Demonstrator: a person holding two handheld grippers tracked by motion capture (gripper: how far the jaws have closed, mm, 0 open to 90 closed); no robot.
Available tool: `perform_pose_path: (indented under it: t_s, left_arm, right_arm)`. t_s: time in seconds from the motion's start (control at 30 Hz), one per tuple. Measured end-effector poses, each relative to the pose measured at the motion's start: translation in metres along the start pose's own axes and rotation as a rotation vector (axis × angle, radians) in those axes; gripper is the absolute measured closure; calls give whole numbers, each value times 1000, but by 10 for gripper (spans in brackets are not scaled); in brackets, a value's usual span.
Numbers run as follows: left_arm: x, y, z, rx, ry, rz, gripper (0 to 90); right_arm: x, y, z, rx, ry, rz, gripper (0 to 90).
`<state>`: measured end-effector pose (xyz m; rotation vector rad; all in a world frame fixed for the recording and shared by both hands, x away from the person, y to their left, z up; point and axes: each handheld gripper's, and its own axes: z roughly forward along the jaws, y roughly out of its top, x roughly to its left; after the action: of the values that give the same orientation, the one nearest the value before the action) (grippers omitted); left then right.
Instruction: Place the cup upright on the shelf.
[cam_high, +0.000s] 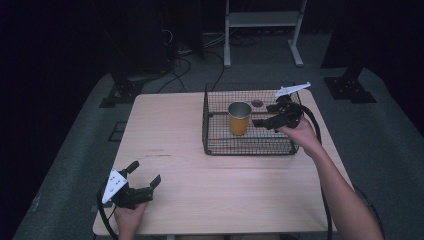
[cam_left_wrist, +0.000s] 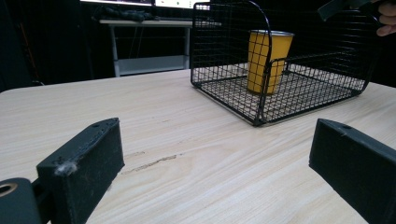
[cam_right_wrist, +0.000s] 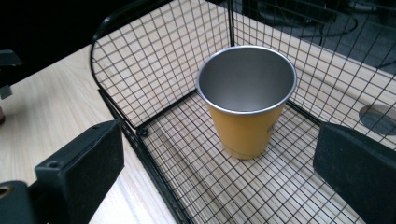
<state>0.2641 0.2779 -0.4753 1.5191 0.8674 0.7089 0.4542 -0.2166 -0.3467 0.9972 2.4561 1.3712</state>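
Seen along the right gripper (cam_right_wrist: 219, 177), the two black jaws stand wide apart and hold nothing, with the yellow metal cup with a silver inside (cam_right_wrist: 246, 100) upright just ahead of them and between their lines, on the floor of the black wire basket (cam_right_wrist: 140, 51). The step in hand looks like a reach for the cup, so the jaws should straddle the cup's wall below the rim, staying level and clear of the basket's near edge, then close gently so it does not tip. Farther off, the left gripper (cam_high: 144, 178) rests on the pale wooden table (cam_high: 210, 185), jaws also spread and empty, well apart from the basket.
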Motion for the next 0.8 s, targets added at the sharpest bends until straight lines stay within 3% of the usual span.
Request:
perform_pose_path:
  t_s: [0.07, 0.5, 0.8]
  left_arm:
    - [0, 0, 0, 0, 0, 0, 24]
    - [0, 0, 0, 2, 1, 1, 24]
    - [0, 0, 0, 2, 1, 1, 24]
  right_arm:
    - [3, -2, -3, -14, 18, 1, 120]
    - [11, -18, -8, 4, 34, -1, 118]
    - [22, -28, -17, -15, 49, -16, 123]
